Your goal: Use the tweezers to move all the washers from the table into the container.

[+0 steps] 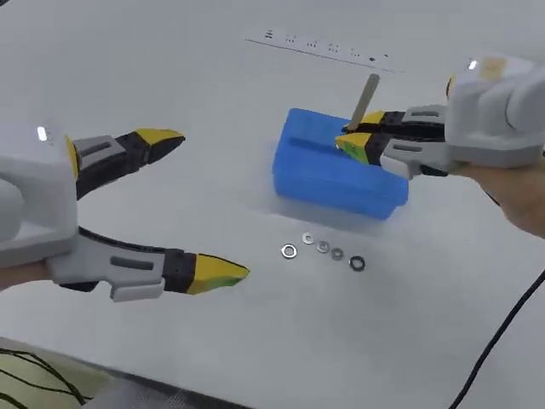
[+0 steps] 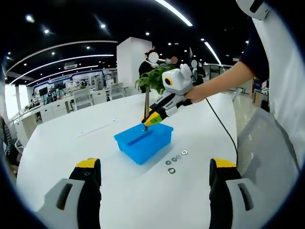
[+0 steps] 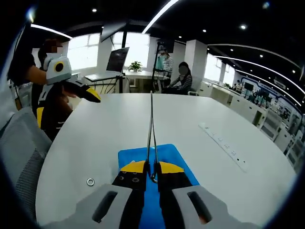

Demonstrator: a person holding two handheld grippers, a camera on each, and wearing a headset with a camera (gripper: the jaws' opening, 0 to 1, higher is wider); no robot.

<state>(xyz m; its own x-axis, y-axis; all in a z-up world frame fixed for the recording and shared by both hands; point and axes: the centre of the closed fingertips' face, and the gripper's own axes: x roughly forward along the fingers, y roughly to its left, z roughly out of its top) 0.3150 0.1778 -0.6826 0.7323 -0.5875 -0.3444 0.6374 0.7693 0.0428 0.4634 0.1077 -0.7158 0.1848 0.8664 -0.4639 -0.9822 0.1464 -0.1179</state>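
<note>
head view counts five washers (image 1: 323, 246) in a row on the table (image 1: 409, 332) just beside one blue container (image 1: 336, 183), over which the right gripper (image 1: 353, 141) clamps the tweezers (image 1: 368, 95), tips too small to read, the left gripper (image 1: 209, 204) gaping wide and empty, while right gripper view catches just one of the washers (image 3: 90, 182).

Washers (image 1: 323, 247): five are counted on the table (image 1: 170, 341). Blue container (image 1: 324, 175): one is recorded. Tweezers (image 1: 366, 95): one pair is listed. Power strip (image 1: 324, 47): one is noted. Grippers: two are logged, left gripper (image 1: 211, 204) and right gripper (image 1: 351, 143).
</note>
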